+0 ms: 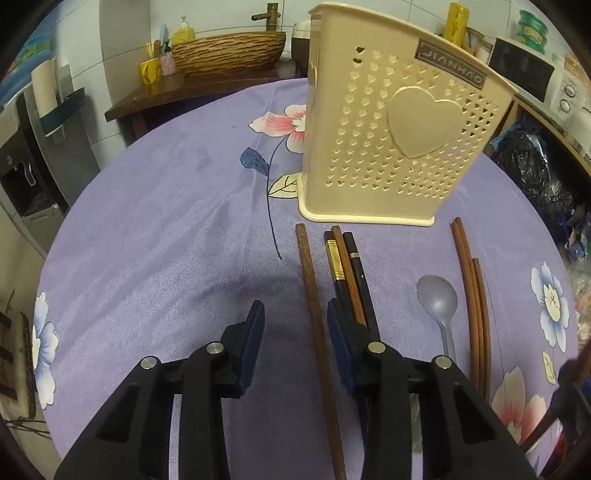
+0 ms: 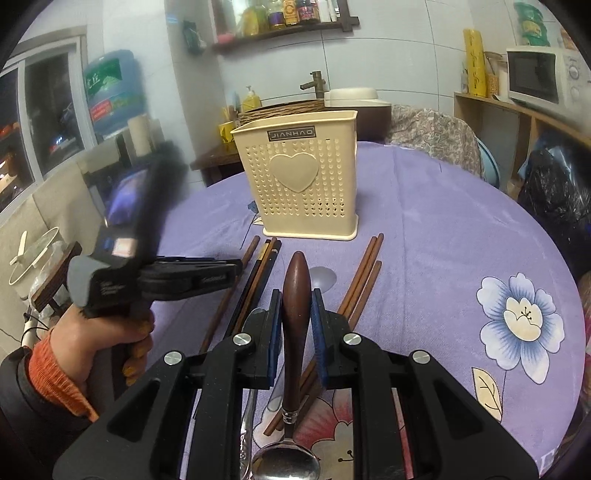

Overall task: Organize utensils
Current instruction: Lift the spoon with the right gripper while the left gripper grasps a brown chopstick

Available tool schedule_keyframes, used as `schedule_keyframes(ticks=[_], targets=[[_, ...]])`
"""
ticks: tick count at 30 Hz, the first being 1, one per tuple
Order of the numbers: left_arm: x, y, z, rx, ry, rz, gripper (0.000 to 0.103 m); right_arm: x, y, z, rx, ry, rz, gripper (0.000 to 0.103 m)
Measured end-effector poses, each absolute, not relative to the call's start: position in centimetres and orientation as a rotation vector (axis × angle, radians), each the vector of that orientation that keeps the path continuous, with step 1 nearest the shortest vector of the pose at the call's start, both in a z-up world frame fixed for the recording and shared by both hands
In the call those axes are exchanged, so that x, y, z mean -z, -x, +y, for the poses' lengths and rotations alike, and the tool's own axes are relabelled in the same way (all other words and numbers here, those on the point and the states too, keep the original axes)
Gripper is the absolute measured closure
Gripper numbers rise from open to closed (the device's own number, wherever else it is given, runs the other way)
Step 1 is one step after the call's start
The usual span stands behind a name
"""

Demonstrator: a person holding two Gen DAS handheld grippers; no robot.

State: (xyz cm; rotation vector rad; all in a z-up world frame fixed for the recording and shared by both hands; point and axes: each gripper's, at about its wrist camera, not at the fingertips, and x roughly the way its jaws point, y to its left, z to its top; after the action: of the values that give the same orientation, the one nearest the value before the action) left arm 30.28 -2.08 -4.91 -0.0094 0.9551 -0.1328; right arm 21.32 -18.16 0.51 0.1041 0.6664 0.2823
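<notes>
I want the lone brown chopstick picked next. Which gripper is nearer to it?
Left. The left gripper straddles the lone brown chopstick; the right gripper sits off to its right, holding a wooden-handled spoon.

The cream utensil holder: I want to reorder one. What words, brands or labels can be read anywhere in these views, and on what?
"JIANHAO": dark nameplate on the cream utensil holder.
Shelf bottles' labels: too small.
Water jug label: blurred.
Left tongs' side print: blurred.
</notes>
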Motion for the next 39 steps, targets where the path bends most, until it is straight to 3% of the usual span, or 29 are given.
schedule_keyframes(ticks=[17,23,28,32,39], targets=[[5.4,-33.1,-3.5,0.073,-0.049,0.968,0.076,-0.6,-20.9,-18.5,-0.292,-0.129,0.655,0.087],[5.4,-34.1,-3.8,0.048,-0.047,0.966,0.093,-0.6,-20.8,-18.6,-0.289,-0.133,0.651,0.087],[5.3,-33.7,-3.0,0.071,0.006,0.955,0.094,-0.5,-20.7,-18.7,-0.292,-0.133,0.646,0.087],[3.6,-32.0,-2.1,0.112,0.052,0.896,0.094,-0.8,-20.3,-19.0,-0.308,-0.137,0.639,0.087],[-3.9,-25.6,1.3,0.216,0.168,0.678,0.094,-2.2,-19.1,-20.8,-0.36,-0.178,0.609,0.087]])
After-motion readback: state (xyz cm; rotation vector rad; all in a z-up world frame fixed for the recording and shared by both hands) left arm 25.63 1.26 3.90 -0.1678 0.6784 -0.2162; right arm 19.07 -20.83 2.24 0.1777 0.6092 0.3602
